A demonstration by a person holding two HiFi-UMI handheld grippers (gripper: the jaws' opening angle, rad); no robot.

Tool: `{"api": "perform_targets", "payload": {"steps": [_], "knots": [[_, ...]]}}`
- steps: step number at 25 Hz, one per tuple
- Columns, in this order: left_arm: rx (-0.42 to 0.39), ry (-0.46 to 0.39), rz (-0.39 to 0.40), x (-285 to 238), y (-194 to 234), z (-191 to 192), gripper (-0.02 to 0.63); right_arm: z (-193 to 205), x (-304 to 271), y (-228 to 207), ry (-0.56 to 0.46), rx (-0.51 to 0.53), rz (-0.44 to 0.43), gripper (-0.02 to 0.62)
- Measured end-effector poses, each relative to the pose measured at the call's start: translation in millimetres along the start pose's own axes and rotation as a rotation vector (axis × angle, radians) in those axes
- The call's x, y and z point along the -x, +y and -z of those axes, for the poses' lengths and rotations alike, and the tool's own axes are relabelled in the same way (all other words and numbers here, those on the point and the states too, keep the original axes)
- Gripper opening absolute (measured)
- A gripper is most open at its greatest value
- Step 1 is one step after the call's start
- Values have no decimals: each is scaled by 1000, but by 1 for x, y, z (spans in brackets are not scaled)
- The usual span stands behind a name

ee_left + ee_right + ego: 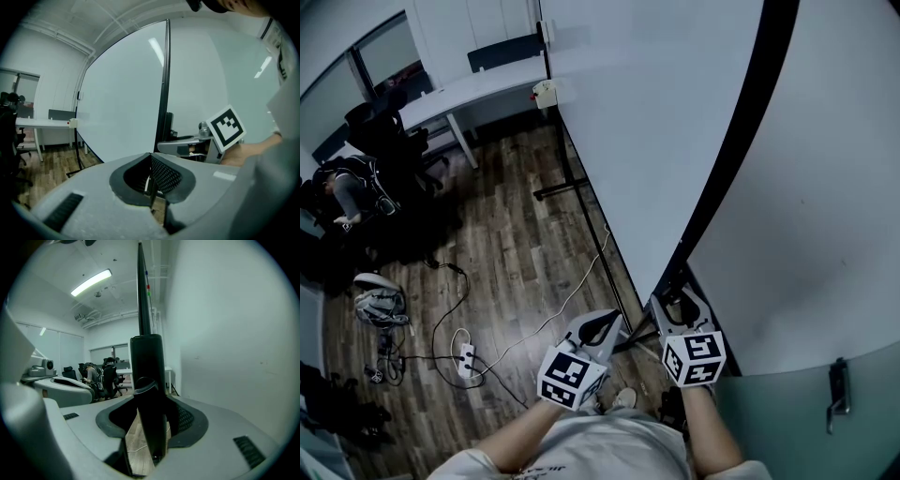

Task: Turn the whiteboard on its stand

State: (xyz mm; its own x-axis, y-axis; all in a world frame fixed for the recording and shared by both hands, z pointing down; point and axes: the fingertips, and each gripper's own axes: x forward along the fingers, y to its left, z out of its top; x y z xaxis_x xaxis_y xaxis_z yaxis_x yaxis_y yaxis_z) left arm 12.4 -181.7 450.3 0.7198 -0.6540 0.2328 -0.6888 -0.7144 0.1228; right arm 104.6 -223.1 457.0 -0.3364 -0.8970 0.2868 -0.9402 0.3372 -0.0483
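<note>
The whiteboard [647,112] stands upright on its black stand [565,188] over the wooden floor [506,272], and its black side edge [741,141] runs down toward the person. The right gripper [680,302] is clamped on the lower end of that edge, where the dark bar [147,380] fills the gap between its 2 jaws. The left gripper [602,325] hangs just beside it, clear of the board, with its jaws pressed together on nothing.
</note>
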Motion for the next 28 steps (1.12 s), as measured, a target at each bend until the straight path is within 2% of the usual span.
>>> {"api": "perform_targets", "payload": {"steps": [10,13,23,27,28], "knots": [[0,58,24,16,-18,32,11,16,39,6,1,-5,31,184],[-2,57,27,17,-19,31,11,18,44,6,13,12,46,170],[18,36,16,19,-18,17,11,13,46,5,19,-30,67,170],[24,32,9,24,-20,19,11,23,58,9,22,-85,60,164],[24,32,7,25,-20,19,11,25,61,10,20,-100,56,140]]}}
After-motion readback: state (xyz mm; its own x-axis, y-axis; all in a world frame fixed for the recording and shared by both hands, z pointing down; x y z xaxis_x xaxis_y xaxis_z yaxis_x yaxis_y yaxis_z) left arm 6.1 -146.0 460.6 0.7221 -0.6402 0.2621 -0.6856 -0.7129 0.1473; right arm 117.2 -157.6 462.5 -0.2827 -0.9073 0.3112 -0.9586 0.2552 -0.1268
